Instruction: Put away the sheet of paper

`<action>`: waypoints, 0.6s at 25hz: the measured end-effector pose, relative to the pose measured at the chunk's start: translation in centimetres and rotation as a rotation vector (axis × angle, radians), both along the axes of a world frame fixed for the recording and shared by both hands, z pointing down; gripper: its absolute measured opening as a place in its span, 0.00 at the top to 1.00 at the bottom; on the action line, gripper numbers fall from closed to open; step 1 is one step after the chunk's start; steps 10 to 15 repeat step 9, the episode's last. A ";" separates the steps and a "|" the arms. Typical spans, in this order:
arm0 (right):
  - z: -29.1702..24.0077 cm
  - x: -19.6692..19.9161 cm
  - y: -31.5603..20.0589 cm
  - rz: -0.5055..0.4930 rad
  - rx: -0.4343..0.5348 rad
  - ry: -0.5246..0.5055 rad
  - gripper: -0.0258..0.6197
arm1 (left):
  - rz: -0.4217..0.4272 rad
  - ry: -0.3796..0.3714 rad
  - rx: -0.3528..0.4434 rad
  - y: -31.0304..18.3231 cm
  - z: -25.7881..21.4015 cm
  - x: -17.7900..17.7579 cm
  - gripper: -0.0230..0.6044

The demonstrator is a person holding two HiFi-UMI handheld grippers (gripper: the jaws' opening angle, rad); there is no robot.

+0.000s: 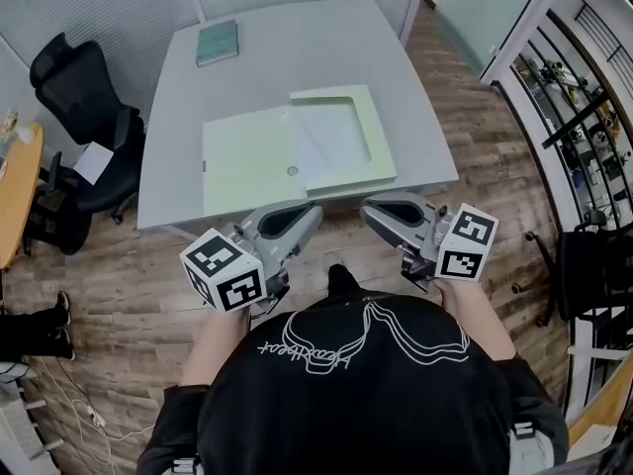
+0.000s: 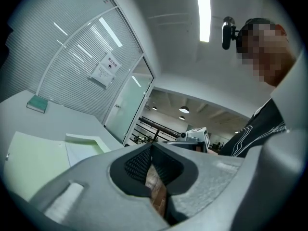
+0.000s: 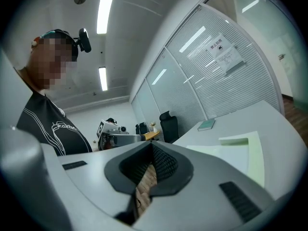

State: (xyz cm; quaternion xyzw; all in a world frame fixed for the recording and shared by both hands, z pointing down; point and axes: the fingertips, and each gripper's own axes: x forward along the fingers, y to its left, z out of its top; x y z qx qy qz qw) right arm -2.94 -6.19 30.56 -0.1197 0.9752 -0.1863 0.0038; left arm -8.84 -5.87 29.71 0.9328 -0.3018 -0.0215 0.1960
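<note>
Head view: an open green folder [image 1: 247, 156] lies on the grey table [image 1: 297, 47]. The sheet of paper [image 1: 334, 132] lies flat in the folder's right half and shows through a window cut in it. The sheet's edges run parallel to the folder's. The frame covers its margins, so its long axis cannot be told. A teal notebook [image 1: 217, 43] lies beyond the folder, well apart from it at the far left corner. A black office chair [image 1: 84, 117] stands left of the folder, off the table. The left gripper [image 1: 309, 212] and the right gripper [image 1: 372, 210] hang on the near side of the folder, past the table edge and over the wooden floor. Their tips point toward each other and the table. Nothing stands between them and the folder.

Left gripper view: its jaws are pressed together with nothing between them, only floor showing behind. The folder is seen low from its left flap, with the sheet on the far side. Behind the folder a notice [image 2: 103, 70] hangs on the glass partition, which the head view misses. The right gripper's marker cube [image 2: 198, 134] shows to the folder's right.

Right gripper view: these jaws also meet, empty. The folder's windowed half is nearest, the notebook beyond it, and the chair and a wooden desk [image 3: 151, 135] past its left side.
</note>
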 end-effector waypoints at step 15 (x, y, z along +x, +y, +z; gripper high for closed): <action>0.5 0.1 0.3 0.001 -0.005 -0.004 0.95 | -0.014 0.041 0.034 0.2 -0.4 -0.3 0.95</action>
